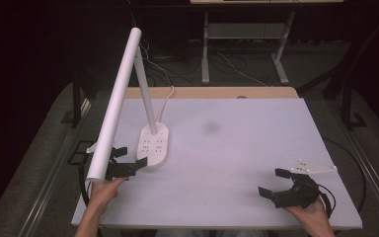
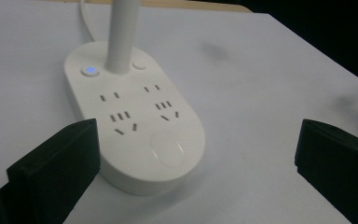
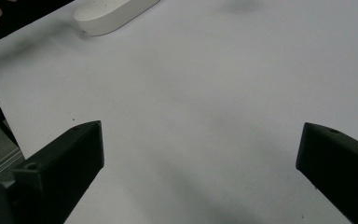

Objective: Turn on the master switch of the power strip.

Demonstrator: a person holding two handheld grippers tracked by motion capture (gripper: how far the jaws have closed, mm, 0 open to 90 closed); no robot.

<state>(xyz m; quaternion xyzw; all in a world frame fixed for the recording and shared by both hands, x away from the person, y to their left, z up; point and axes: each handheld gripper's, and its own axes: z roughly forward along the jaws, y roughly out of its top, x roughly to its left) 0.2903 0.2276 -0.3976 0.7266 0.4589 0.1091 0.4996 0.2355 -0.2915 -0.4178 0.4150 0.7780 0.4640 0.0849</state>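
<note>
Left claw (image 1: 128, 159) gapes, seemingly just short of lamp base (image 1: 154, 144).

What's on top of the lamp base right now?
On the lamp base: the stem, a lit blue button, a plain button, socket slots and an oval pad. The left claw's near jaw hides one corner.

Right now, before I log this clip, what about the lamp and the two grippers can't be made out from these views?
- Lamp base: its left side is hidden in the high view by the lamp head.
- Lamp stem: cut off by the top edge of the left gripper view.
- Left gripper: partly behind the lamp head in the high view.
- Lamp cord: where it plugs in is lost in the dark floor, high view.
- Right gripper: open above bare table.
</note>
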